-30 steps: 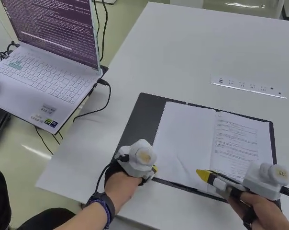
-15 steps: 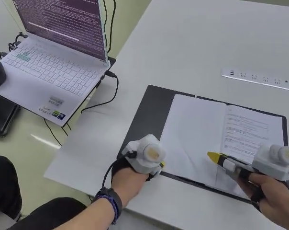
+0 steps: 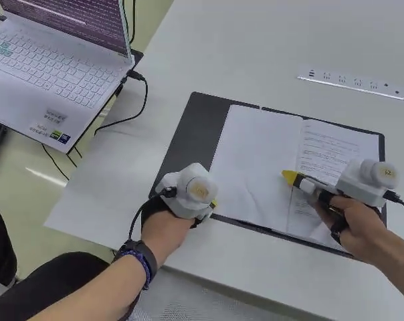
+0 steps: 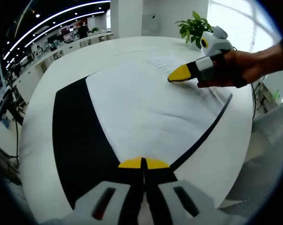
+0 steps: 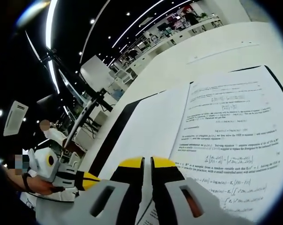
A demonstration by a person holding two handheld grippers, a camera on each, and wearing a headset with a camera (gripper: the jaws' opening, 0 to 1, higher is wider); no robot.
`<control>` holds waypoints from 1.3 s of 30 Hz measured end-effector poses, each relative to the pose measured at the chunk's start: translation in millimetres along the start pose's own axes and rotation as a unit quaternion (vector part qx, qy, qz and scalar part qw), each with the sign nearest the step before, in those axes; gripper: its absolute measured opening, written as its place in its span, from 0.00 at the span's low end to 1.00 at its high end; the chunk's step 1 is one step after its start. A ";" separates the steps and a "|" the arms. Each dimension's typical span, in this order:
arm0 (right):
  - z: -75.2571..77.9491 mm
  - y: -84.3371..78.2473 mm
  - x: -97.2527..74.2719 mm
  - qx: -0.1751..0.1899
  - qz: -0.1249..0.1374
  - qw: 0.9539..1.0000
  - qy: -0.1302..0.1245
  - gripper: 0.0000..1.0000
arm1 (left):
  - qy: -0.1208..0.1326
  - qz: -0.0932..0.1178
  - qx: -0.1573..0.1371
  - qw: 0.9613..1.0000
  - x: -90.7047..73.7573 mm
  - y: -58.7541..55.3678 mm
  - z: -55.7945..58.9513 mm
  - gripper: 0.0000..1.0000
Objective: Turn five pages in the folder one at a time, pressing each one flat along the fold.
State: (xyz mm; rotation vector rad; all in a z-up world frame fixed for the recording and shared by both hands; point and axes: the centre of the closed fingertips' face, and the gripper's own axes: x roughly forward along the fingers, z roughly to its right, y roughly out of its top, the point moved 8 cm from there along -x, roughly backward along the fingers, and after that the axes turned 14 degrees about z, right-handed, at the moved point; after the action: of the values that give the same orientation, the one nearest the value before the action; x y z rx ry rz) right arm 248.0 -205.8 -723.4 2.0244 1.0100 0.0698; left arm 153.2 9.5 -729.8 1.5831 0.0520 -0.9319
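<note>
White workbench (image 3: pixel 255 40) with socket strip (image 3: pixel 352 84), open laptop (image 3: pixel 41 60) at left, potted plant (image 4: pixel 194 27), ceiling light strips (image 5: pixel 51 28)

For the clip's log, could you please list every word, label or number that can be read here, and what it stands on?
No text here can be read as words.
Printed page in the folder: lines of text and formulas, too small to read.
Laptop screen: rows of light text, blurred.
Stickers on the laptop's palm rest: too small.
Socket strip on the table: marks too small.

Print on page (image 5: pixel 226 136) illegible.
</note>
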 end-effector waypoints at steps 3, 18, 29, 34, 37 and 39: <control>1.4 1.6 3.6 0.011 0.009 1.000 -0.004 0.01 | -0.001 0.001 -0.004 1.000 0.2 -0.3 -0.6 0.00; 10.0 18.0 21.2 0.033 0.049 0.998 -0.012 0.00 | 0.002 -0.002 -0.003 1.000 0.0 -0.6 0.6 0.00; 30.6 30.7 38.8 0.054 0.078 0.995 -0.025 0.00 | 0.001 0.001 -0.003 1.000 -0.7 -1.1 -0.2 0.00; 34.3 37.0 46.7 0.074 0.101 0.991 -0.041 0.00 | -0.002 -0.001 0.002 1.000 -0.5 -0.5 -1.0 0.00; 31.9 38.6 49.1 0.086 0.114 0.989 -0.047 0.00 | -0.004 0.002 -0.010 1.000 -1.0 -0.8 -2.5 0.00; 31.6 40.8 51.2 0.095 0.122 0.987 -0.051 0.00 | -0.005 0.002 -0.015 1.000 -0.9 -0.8 -3.2 0.00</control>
State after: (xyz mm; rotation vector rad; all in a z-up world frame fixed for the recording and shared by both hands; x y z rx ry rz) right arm 320.4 -204.8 -729.8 2.2938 0.7242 0.0004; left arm 153.9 12.8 -730.1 1.5500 0.0550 -0.9313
